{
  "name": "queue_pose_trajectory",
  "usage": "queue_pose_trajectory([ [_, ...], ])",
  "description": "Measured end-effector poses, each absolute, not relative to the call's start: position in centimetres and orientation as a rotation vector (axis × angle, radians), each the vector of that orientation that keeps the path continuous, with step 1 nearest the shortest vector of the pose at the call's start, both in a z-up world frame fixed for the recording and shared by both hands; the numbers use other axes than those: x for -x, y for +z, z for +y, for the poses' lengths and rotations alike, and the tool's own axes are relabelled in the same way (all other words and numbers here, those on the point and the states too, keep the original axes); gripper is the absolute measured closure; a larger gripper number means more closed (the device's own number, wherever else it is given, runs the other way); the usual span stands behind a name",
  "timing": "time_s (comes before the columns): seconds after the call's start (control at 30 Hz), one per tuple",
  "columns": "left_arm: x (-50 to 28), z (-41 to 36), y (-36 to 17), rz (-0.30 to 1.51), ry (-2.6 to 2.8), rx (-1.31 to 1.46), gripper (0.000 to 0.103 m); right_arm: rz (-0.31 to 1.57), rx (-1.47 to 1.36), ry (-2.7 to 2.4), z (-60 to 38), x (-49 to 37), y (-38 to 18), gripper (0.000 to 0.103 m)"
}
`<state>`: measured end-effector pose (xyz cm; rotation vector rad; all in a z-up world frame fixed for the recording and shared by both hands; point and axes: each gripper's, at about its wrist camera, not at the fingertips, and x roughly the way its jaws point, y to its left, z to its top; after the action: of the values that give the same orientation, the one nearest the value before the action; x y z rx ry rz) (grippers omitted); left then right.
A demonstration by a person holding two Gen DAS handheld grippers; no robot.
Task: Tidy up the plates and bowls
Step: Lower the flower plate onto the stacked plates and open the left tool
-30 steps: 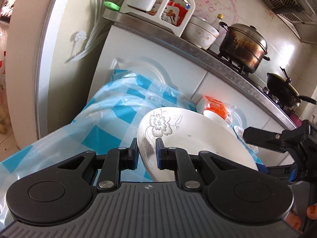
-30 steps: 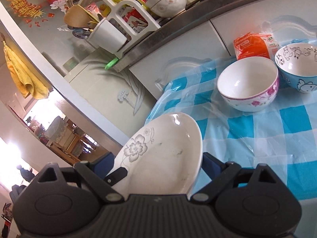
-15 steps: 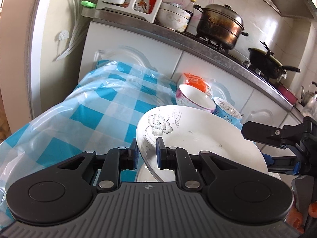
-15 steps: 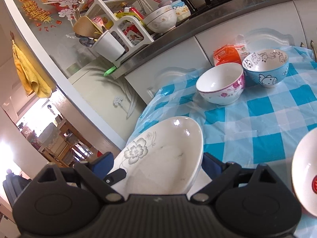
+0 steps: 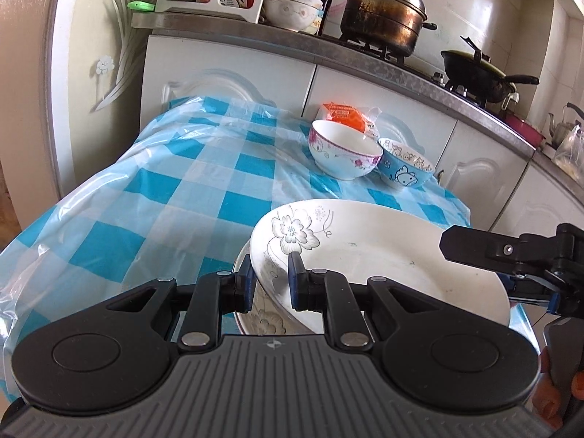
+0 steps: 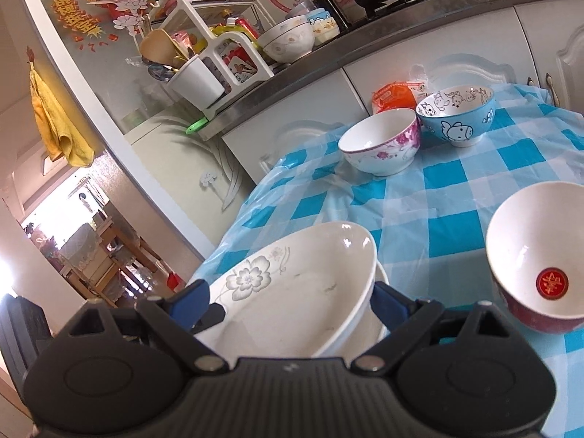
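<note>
A white plate with a grey flower print (image 5: 383, 255) (image 6: 292, 292) hangs tilted just above a second patterned plate (image 5: 255, 319) (image 6: 361, 339) lying on the blue-checked tablecloth (image 5: 164, 219). My left gripper (image 5: 270, 284) is shut on the held plate's near rim. My right gripper (image 6: 288, 301) (image 5: 511, 266) clasps the same plate from the other side, jaws wide, a pad against each edge. At the table's back stand a pink-flowered white bowl (image 5: 345, 155) (image 6: 379, 146) and a blue cartoon bowl (image 5: 403, 168) (image 6: 456, 116). A red bowl with a red seal inside (image 6: 540, 266) sits to the right.
An orange packet (image 5: 346, 115) lies behind the bowls against white cabinet doors. The counter above carries a utensil rack (image 6: 204, 65), stacked bowls (image 5: 292, 7), a steamer pot (image 5: 383, 14) and a wok (image 5: 474, 69). The table's left edge drops off beside a glass door (image 5: 98, 54).
Both grippers have carried the flower plate across the table and slightly down. It now hangs over the second plate, and the bowls have come into view.
</note>
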<state>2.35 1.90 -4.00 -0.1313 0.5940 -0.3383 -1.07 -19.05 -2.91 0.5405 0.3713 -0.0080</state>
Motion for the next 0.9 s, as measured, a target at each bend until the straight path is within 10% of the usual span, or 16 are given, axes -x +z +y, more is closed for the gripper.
queue_pose_trajectory([
  [0.9, -1.3, 3.6, -4.7, 0.550, -0.383, 0.147, 0.075, 0.364, -0.501, -0.022, -18.5, 1.6, -5.3, 0.003],
])
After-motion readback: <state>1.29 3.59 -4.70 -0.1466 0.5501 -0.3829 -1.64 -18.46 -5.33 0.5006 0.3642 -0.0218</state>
